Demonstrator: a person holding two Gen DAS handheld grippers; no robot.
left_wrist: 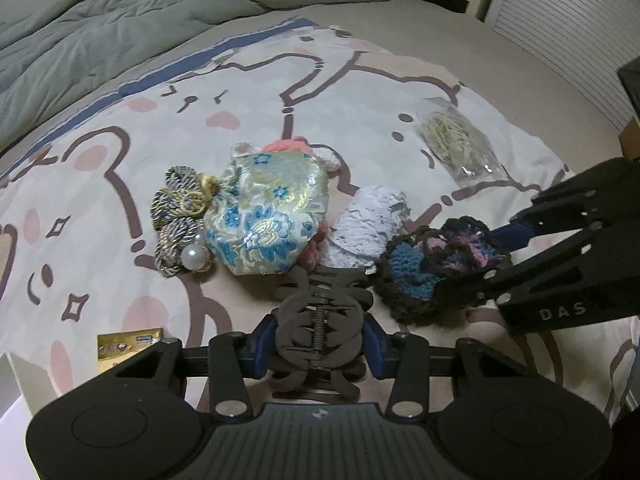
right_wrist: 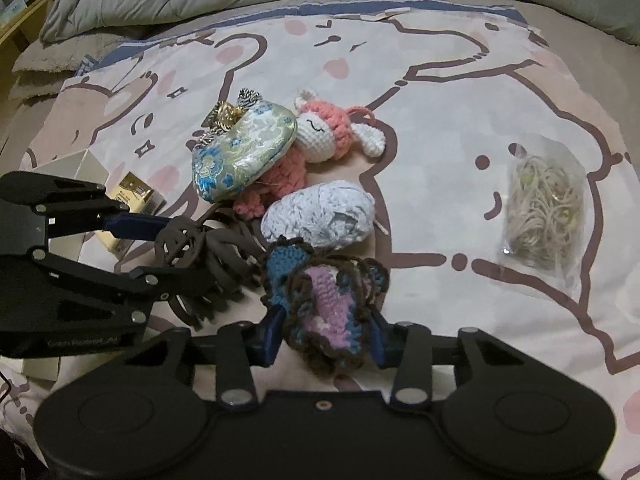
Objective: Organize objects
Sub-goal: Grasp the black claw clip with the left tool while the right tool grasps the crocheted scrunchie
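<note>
A dark brown hair claw clip [left_wrist: 320, 336] sits between the blue pads of my left gripper [left_wrist: 320, 342], which is shut on it just above the bedsheet. From the right wrist view the same clip [right_wrist: 208, 256] shows in the left gripper [right_wrist: 176, 252]. Beside it lies a crocheted piece in blue, purple and brown [right_wrist: 328, 304]; my right gripper [right_wrist: 326, 334] is shut on its near end, both pads pressing the yarn. In the left wrist view the right gripper [left_wrist: 472, 264] comes in from the right over that crocheted piece [left_wrist: 420, 268].
Behind lie a blue-and-gold brocade pouch [left_wrist: 268, 216], a rope-flower ornament with a pearl [left_wrist: 180, 216], a pink-and-white crochet toy [right_wrist: 324, 132] and a pale crochet bundle [right_wrist: 320, 212]. A bag of rubber bands [right_wrist: 544, 212] lies right, a gold box [right_wrist: 132, 200] left, a grey duvet [left_wrist: 100, 20] behind.
</note>
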